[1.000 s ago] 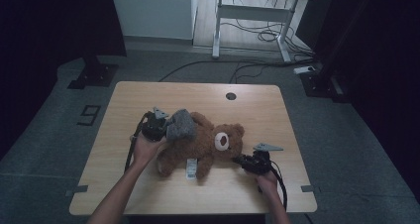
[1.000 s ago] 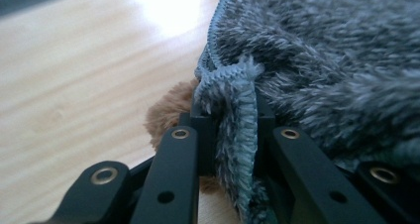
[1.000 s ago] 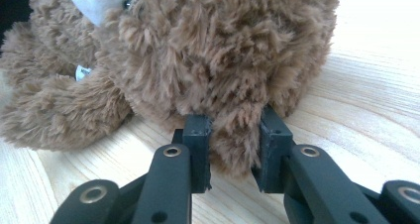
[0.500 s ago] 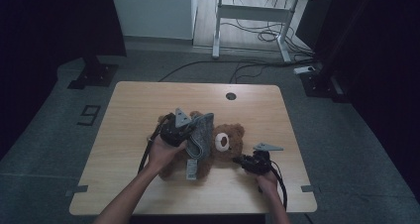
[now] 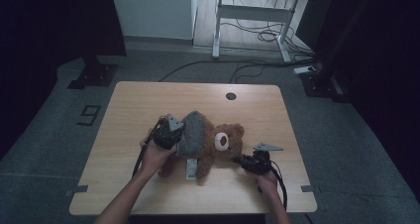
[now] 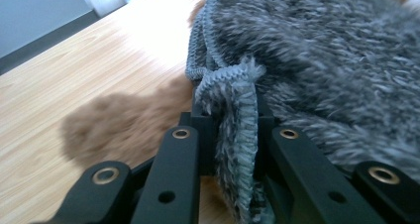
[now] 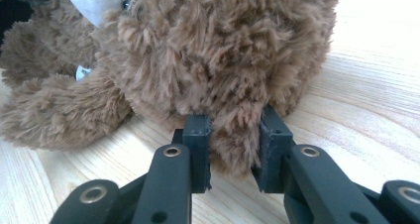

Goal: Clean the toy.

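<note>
Brown plush teddy bear (image 5: 225,143) lay on wooden table (image 5: 148,100) | grey knitted sweater (image 5: 193,135), pinched by left gripper (image 5: 168,135), had advanced back over torso | right gripper (image 5: 246,161) pinched bear's ear | dressing partway.

Both forearms are bare, with no sleeves showing. The left gripper (image 5: 168,133) is black with a grey three-cornered plate on top, and a black cable loops from it along the forearm. The right gripper (image 5: 246,161) is black too, with its own grey plate and trailing black cable. Up close, the black jaws have flat bars pinned with brass-ringed screws and small round holes.
</note>
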